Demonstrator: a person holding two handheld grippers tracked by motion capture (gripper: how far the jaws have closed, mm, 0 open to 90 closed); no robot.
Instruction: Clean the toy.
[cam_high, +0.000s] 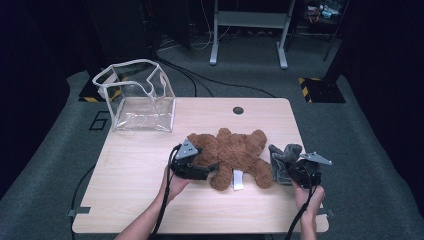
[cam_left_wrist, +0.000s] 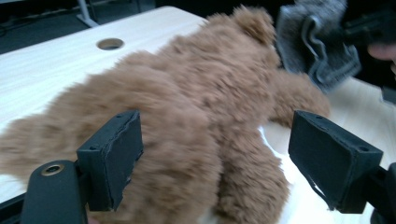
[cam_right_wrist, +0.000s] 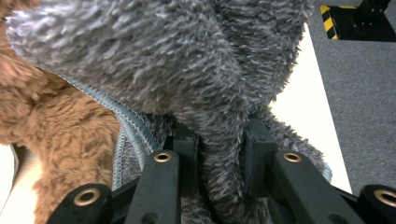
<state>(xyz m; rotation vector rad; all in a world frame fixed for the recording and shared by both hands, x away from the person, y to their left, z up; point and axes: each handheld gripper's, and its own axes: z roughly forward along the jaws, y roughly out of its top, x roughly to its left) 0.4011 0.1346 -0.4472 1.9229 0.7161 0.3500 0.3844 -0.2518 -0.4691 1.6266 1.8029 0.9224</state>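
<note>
My right gripper (cam_right_wrist: 219, 163) pinches the soft grey plush garment (cam_high: 282, 160) beside the brown teddy bear (cam_high: 235, 152) lying mid-table, my left gripper (cam_left_wrist: 215, 158) gapes wide around its squashy body (light, best held by a limb).

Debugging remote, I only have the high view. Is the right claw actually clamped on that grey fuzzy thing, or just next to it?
Observer: Clamped. In the right gripper view the right claw pinches a fold of the grey plush garment between its pads.
Operator: And the left claw, gripping the bear?
Observer: No. In the left gripper view the left claw stands wide open, with the brown teddy bear between the jaws and the right-hand pad clear of the fur.
Operator: Anything on the grey piece I can't make out?
Observer: A ribbed grey trim runs along its edge, next to the bear's fur.
</note>
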